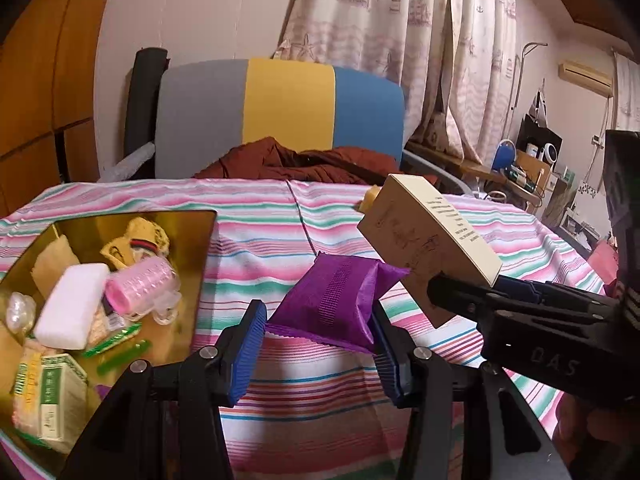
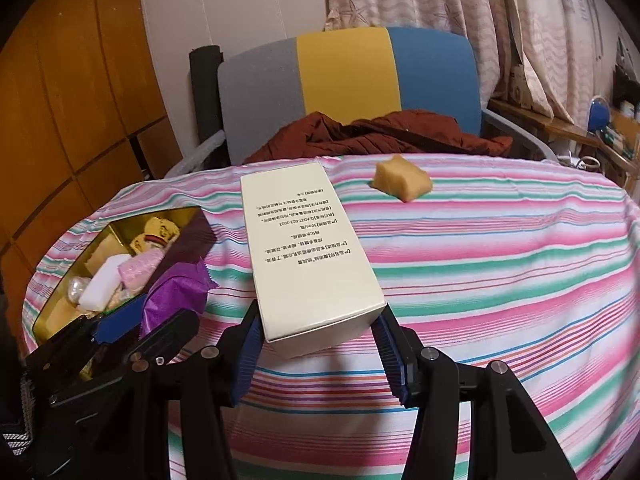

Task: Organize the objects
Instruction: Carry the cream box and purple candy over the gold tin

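the left gripper (image 1: 320,344) is clamped on a purple packet (image 1: 336,300), its blue pads pressing both sides, the packet lifted clear of the striped cloth (image 1: 280,400). the right gripper (image 2: 318,354) is clamped on the near end of a cream carton (image 2: 308,248), printed face up, the carton raised and pointing away from the camera. a gold tin (image 1: 200,220) sits open at the left on the cloth and holds a white block (image 1: 70,308), a pink roller (image 1: 140,288) and small boxes. a yellow wrapped piece (image 2: 402,184) lies alone at the far side of the cloth, near a brown garment (image 2: 380,136) on the chair.
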`<state>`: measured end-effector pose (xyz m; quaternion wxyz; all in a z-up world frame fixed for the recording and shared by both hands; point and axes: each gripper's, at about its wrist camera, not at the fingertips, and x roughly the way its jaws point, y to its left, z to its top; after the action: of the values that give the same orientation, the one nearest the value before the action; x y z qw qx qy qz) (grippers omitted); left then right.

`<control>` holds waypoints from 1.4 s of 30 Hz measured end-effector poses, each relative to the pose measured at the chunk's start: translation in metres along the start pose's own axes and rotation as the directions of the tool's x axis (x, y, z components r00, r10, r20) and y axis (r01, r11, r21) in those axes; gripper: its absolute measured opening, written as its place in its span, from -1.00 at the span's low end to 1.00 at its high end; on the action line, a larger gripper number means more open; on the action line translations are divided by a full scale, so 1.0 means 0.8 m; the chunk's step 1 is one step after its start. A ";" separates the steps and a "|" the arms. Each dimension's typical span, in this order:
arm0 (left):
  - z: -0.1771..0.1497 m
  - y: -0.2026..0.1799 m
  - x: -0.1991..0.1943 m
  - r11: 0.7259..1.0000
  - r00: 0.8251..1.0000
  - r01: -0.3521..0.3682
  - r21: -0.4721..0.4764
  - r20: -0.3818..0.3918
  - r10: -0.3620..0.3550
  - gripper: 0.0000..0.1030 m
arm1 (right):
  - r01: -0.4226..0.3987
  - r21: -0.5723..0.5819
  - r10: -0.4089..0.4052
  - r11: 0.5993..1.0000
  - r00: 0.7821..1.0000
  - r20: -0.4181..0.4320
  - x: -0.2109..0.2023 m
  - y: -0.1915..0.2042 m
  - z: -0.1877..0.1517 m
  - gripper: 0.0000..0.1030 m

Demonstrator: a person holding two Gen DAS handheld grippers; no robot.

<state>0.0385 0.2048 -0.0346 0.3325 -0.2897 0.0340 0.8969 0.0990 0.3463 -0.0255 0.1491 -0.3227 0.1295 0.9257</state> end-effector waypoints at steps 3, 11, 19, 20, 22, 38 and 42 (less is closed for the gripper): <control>0.004 0.007 -0.014 1.000 1.000 -0.004 -0.013 0.019 0.004 0.00 | -0.010 -0.009 0.010 1.000 1.000 0.011 -0.008 0.010 0.002 0.04; 0.007 0.035 -0.051 0.999 0.998 -0.022 -0.041 0.054 0.025 0.00 | -0.069 -0.037 0.070 0.997 0.997 0.025 -0.023 0.045 0.006 0.04; 0.003 0.081 -0.088 0.994 0.995 -0.065 -0.092 0.071 0.072 0.00 | -0.153 -0.077 0.153 0.985 0.988 0.005 -0.025 0.092 0.002 0.04; 0.001 0.088 -0.092 0.993 0.994 -0.073 -0.098 0.073 0.081 0.00 | -0.160 -0.082 0.161 0.984 0.987 0.003 -0.025 0.098 0.002 0.04; -0.001 0.106 -0.099 0.989 0.992 -0.096 -0.116 0.072 0.105 0.00 | -0.186 -0.099 0.186 0.978 0.983 -0.005 -0.024 0.114 0.002 0.04; -0.006 0.250 -0.100 0.937 0.967 -0.249 -0.246 -0.008 0.255 0.00 | -0.323 -0.219 0.291 0.920 0.942 -0.167 0.046 0.249 0.030 0.05; -0.008 0.276 -0.088 0.924 0.965 -0.260 -0.279 -0.056 0.255 0.00 | -0.317 -0.269 0.267 0.910 0.941 -0.208 0.083 0.281 0.054 0.05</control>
<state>-0.0512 -0.0088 -0.0309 0.1663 -0.3358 -0.0542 0.9256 -0.0557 0.1665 -0.0030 -0.0530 -0.3944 0.0472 0.9162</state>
